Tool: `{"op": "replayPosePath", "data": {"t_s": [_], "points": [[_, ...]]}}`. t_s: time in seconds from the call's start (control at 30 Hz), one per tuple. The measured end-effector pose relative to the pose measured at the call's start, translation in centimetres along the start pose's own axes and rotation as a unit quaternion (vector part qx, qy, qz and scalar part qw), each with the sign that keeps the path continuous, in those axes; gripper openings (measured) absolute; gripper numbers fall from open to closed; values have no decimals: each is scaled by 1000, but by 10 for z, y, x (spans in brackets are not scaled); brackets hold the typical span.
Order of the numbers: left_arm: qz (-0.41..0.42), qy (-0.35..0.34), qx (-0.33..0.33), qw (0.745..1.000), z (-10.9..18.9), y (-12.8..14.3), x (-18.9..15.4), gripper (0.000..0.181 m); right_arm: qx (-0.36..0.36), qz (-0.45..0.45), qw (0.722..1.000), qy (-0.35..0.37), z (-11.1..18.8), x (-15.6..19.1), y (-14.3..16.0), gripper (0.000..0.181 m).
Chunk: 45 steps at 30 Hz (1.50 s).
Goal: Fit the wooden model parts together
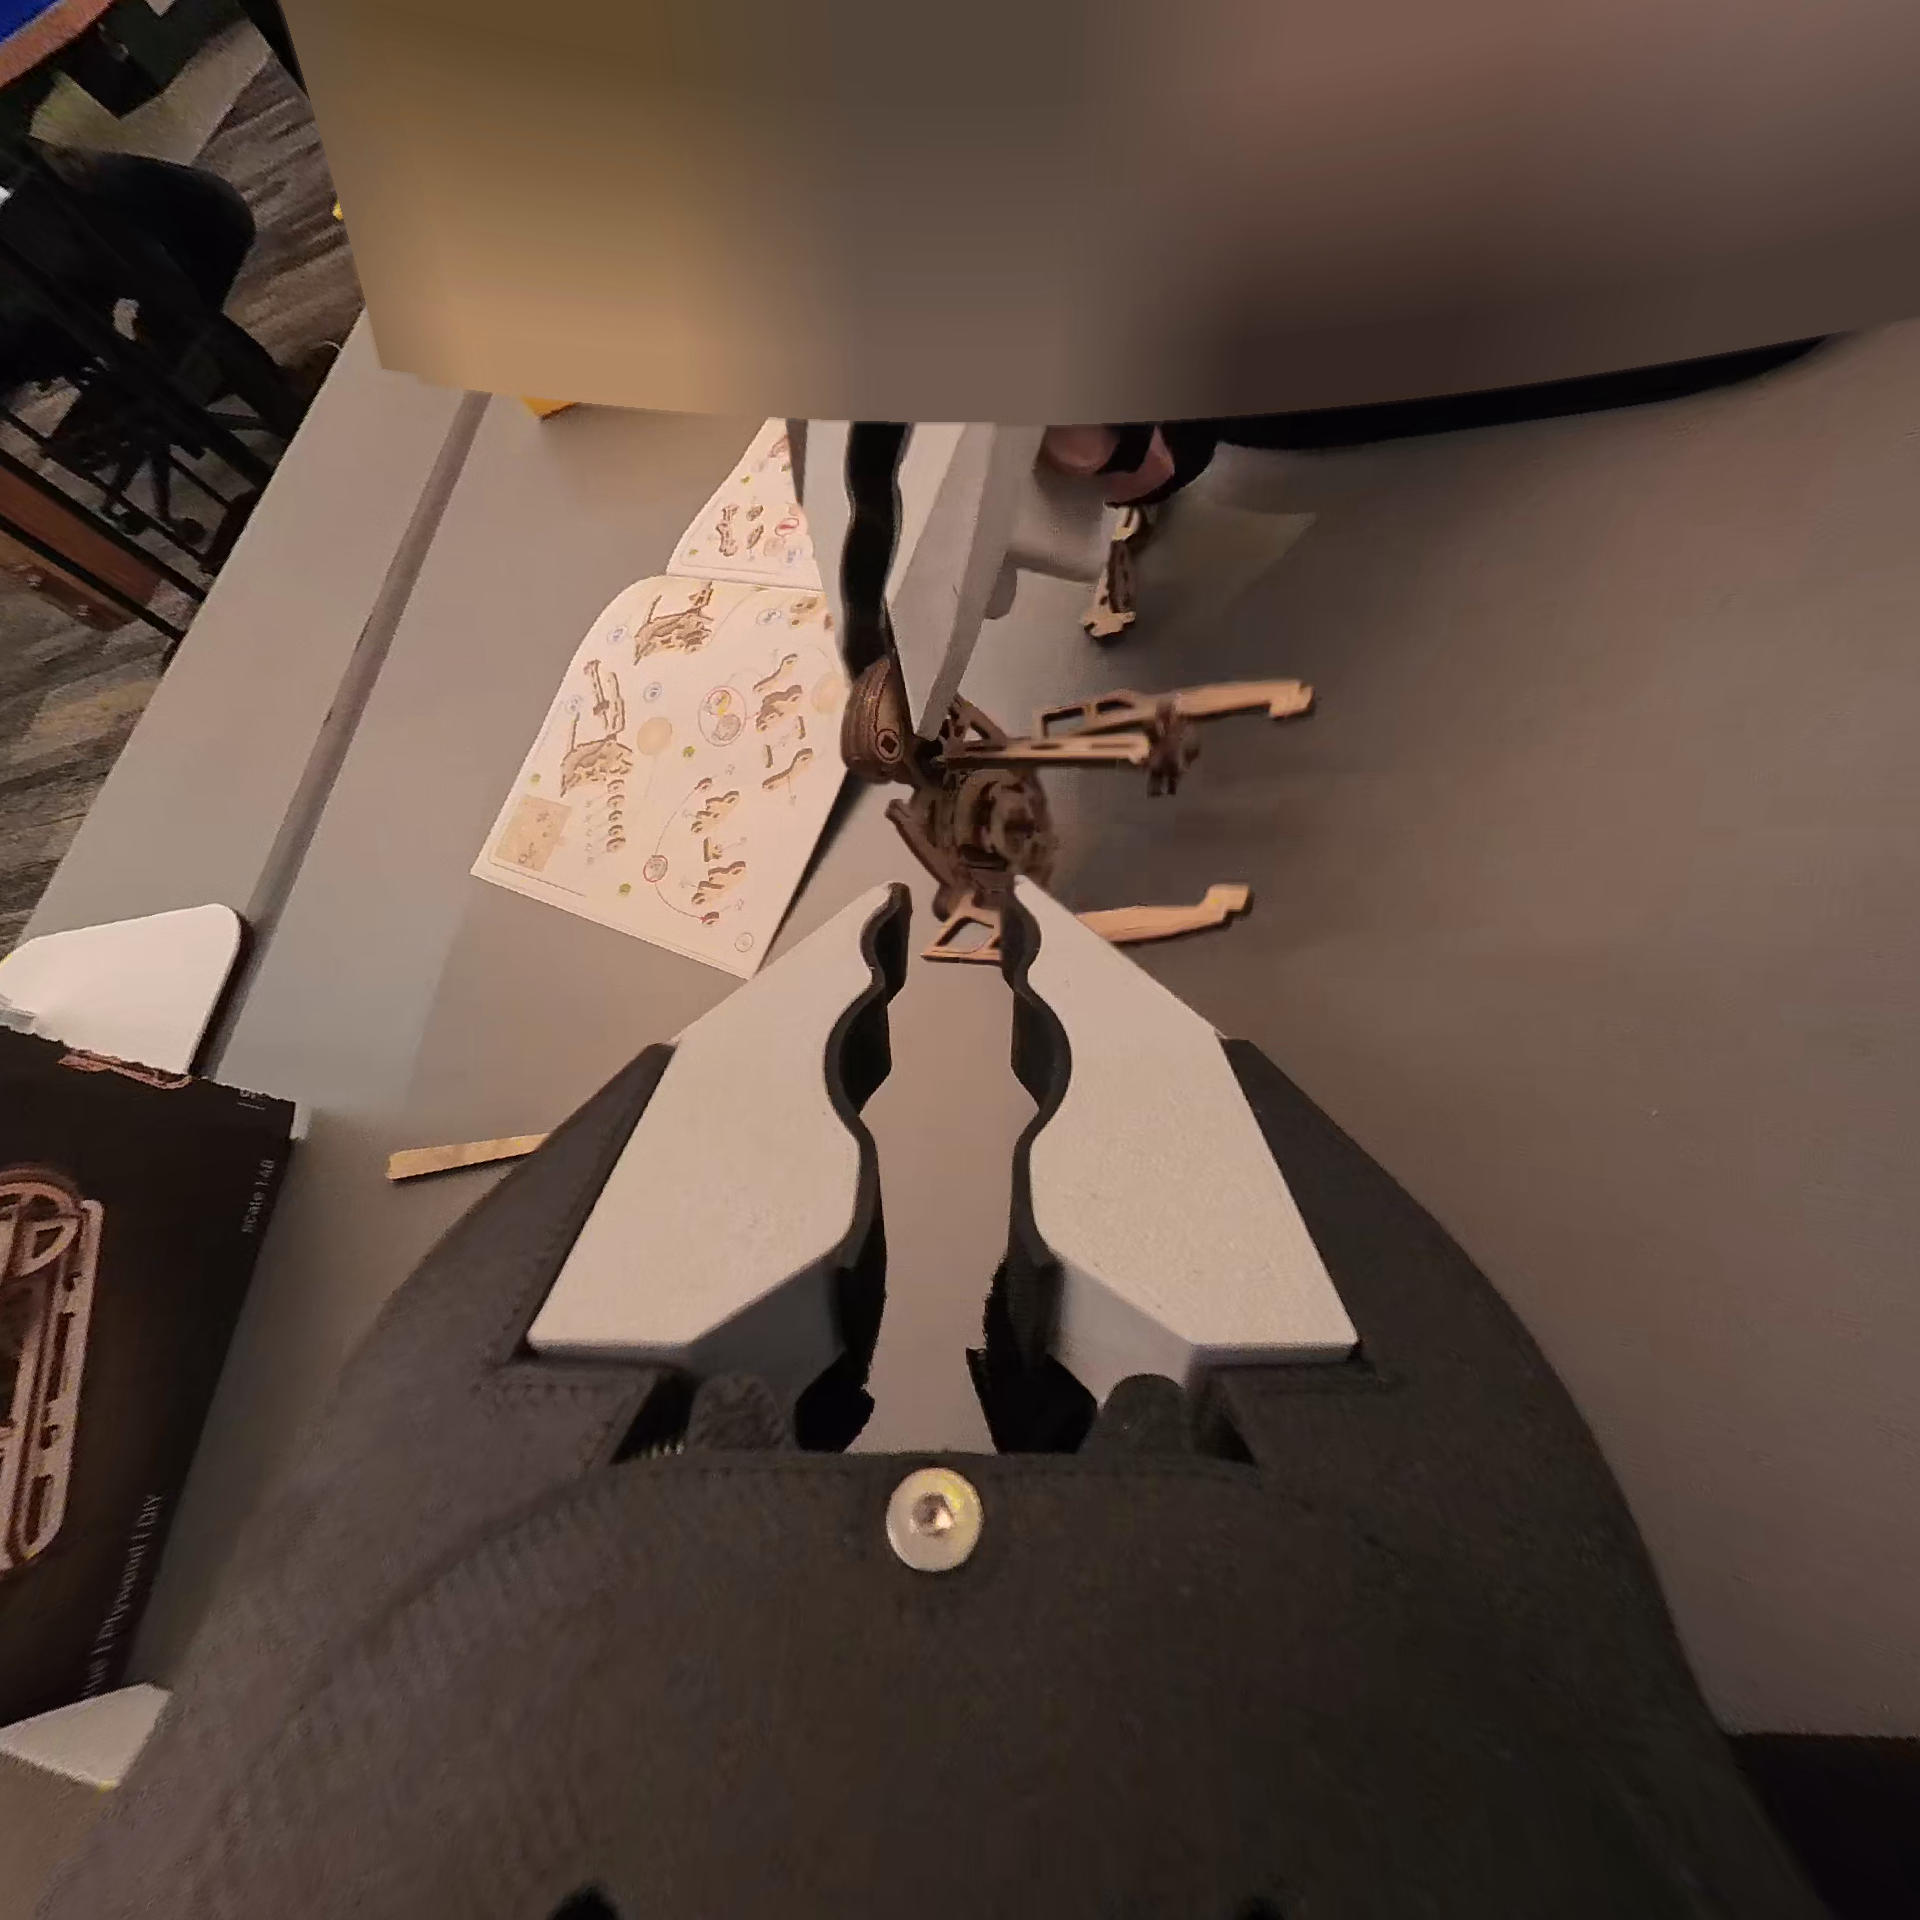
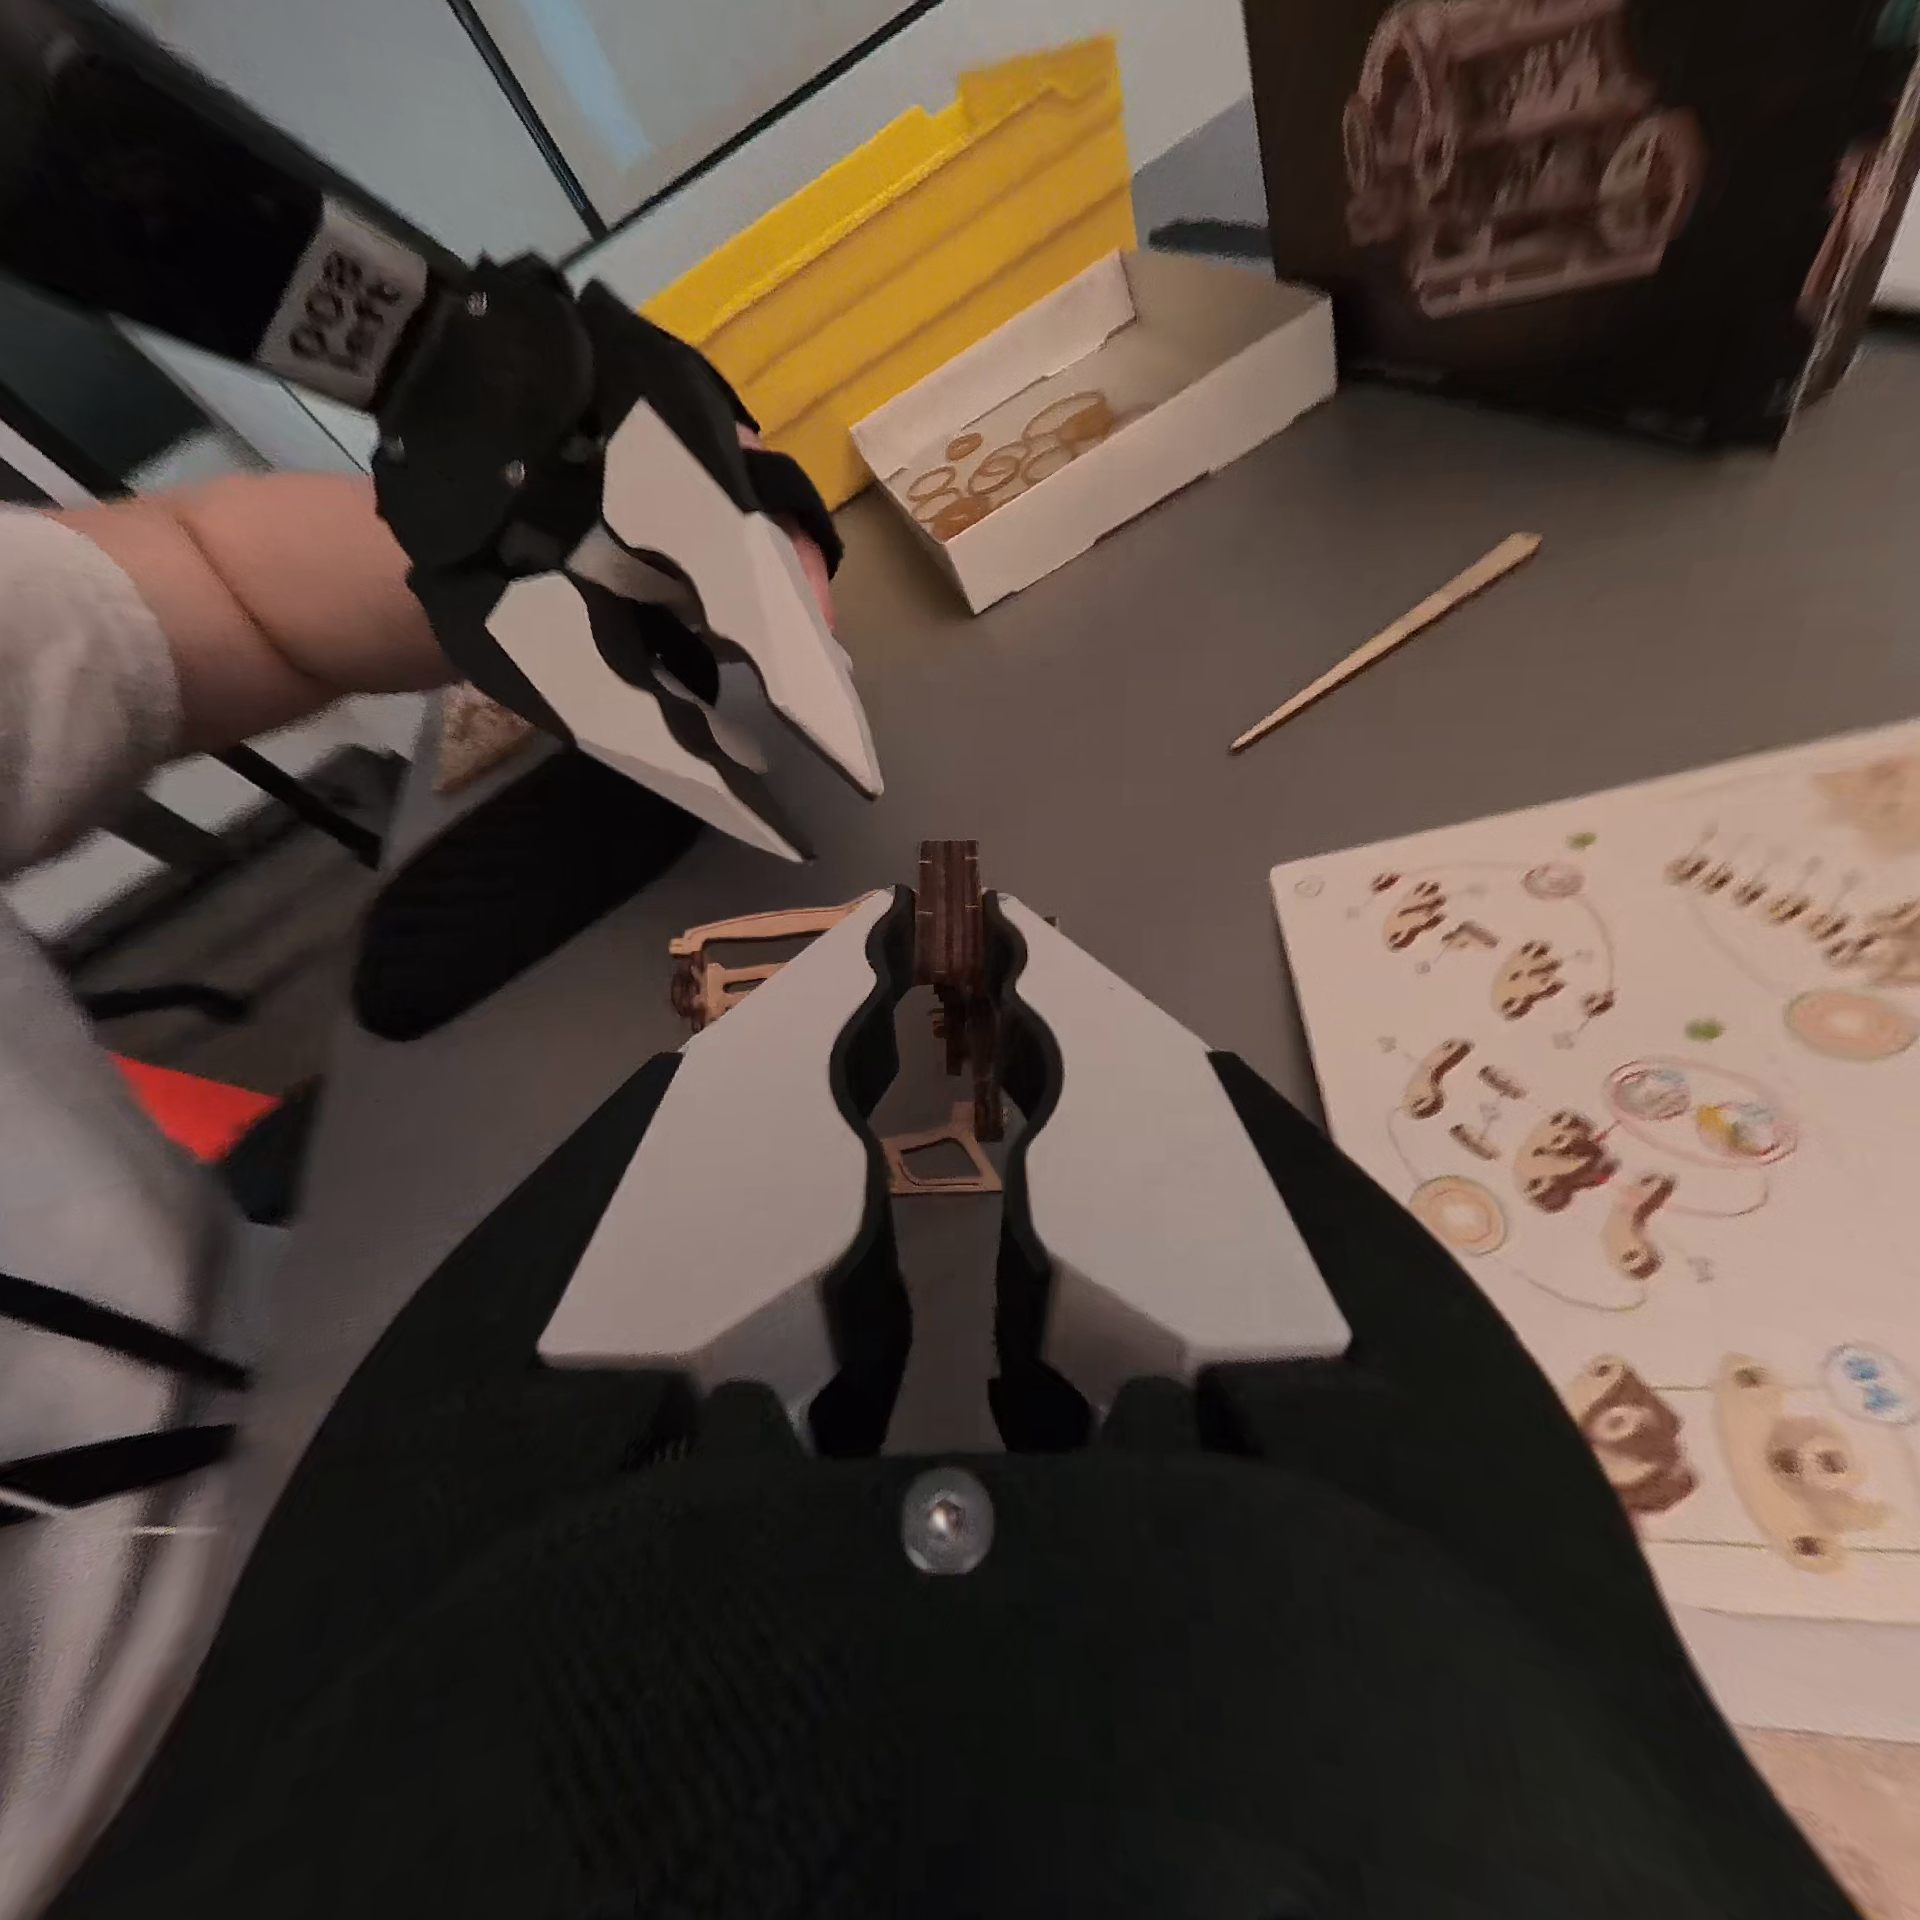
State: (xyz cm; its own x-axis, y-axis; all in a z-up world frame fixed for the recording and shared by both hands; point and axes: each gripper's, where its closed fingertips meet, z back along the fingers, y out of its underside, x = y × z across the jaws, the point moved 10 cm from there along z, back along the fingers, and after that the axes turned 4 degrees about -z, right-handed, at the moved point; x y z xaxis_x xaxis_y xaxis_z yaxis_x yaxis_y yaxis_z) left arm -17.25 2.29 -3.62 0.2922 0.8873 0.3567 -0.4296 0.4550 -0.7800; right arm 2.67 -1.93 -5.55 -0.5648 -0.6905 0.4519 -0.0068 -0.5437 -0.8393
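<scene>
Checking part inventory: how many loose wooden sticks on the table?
1. The wooden stick lies flat on the grey table, between the white tray of rings and the instruction sheet. Others may be hidden behind the grippers.

The dark laser-cut plywood model (image 2: 948,935), at twelve o'clock from the right gripper (image 2: 948,914), shows layered, scorched-brown edges. That gripper's pale grey fingers (image 2: 727,1195) look like matt, faintly grainy plastic, lined with black pads; its black body is ribbed, with a shiny metal screw (image 2: 943,1524). The grey table (image 2: 1247,644) looks smooth and matt. At two o'clock lies a printed paper instruction sheet (image 2: 1621,1091).
</scene>
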Motion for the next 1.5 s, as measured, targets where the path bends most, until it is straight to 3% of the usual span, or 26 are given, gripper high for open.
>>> {"op": "replayPosePath", "data": {"t_s": [0.13, 0.37, 0.57, 1.5], "points": [[-5, -11, 1, 1000, 1, 0, 0, 15, 6, 160, 986, 46, -2, 11, 3, 11], [-12, -15, 2, 1000, 1, 1, -3, 14, 4, 235, 971, 31, -7, 19, 9, 11], [-16, -16, 1, 1000, 2, 1, -3, 14, 15, 353, 935, 40, -11, 32, 17, 11], [-15, -11, 2, 1000, 0, 2, -2, 14, 17, 373, 926, 49, -12, 32, 20, 15]]}}
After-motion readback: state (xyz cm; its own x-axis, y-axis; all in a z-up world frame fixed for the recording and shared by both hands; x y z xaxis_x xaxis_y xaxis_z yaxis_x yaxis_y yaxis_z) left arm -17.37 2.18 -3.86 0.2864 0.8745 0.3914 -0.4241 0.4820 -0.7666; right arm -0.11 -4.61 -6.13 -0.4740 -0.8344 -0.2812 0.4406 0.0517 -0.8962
